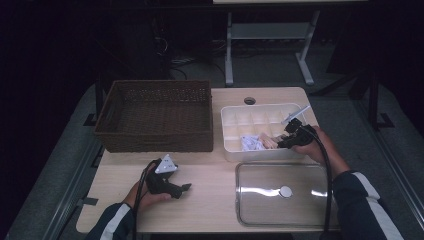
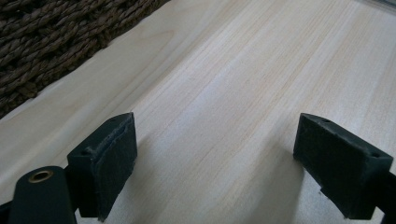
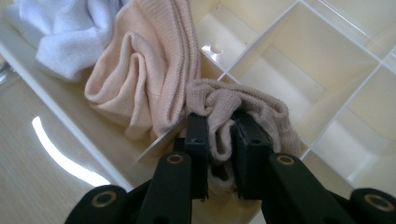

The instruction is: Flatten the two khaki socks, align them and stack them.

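My right gripper (image 3: 220, 140) is shut on a crumpled tan sock (image 3: 243, 109) in a compartment of the white divided box (image 3: 280, 28). Beside it lie a pale pink sock (image 3: 149, 70) and a white sock (image 3: 65, 32), both draped over the box's near side. From the high view, the right gripper (image 1: 286, 140) reaches into the front right part of the box (image 1: 227, 112), next to the white sock (image 1: 248, 143) and the pink one (image 1: 267, 142). My left gripper (image 1: 182, 189) rests low over the table's front left, its jaws wide apart (image 2: 215, 163) with bare wood between them.
A dark wicker basket (image 1: 155, 115) stands at the back left, with its woven wall (image 2: 46, 42) close to the left gripper. A clear plastic lid (image 1: 282, 192) lies flat in front of the box. The light wooden table (image 1: 215, 180) has bare room between lid and left hand.
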Tool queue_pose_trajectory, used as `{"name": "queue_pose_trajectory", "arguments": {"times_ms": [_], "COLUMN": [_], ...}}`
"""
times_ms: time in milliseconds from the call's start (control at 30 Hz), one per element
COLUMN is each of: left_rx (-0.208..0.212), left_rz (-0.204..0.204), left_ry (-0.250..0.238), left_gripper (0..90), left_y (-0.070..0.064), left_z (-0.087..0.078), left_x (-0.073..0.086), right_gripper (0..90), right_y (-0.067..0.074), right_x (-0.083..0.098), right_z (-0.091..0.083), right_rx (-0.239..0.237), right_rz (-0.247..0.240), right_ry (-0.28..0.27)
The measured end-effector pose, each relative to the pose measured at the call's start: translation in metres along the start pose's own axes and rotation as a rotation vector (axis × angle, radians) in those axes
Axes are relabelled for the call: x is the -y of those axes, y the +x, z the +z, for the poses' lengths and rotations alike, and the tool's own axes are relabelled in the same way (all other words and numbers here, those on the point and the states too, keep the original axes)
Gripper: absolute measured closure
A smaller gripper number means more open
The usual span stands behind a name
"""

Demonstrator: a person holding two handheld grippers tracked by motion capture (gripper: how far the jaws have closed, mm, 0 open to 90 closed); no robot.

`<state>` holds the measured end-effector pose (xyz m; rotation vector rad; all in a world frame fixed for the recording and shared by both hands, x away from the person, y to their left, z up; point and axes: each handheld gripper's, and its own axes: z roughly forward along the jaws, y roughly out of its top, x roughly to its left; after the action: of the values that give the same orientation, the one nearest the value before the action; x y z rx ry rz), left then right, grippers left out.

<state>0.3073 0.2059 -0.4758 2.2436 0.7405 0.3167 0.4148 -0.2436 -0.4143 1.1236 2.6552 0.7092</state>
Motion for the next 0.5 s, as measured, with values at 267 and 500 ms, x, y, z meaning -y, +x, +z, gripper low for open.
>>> {"name": "queue_pose_trajectory", "arguments": {"times_ms": [267,500], "left_rx": [-0.015,0.0], "left_rz": [-0.01,-0.02], "left_ry": [0.056,0.053], "left_gripper": [13.3,14.6], "left_y": [-0.003,-0.01], "left_z": [0.001,0.005], "left_x": [-0.008,-0.014], "right_gripper": [51.8,42.4], "right_y": [0.0,0.009], "right_x": [0.015,0.05], "right_z": [-0.034,-0.067], "right_rx": [-0.046,0.014], "right_rz": [0.001,-0.077], "right_ry": [-0.219,-0.313]}}
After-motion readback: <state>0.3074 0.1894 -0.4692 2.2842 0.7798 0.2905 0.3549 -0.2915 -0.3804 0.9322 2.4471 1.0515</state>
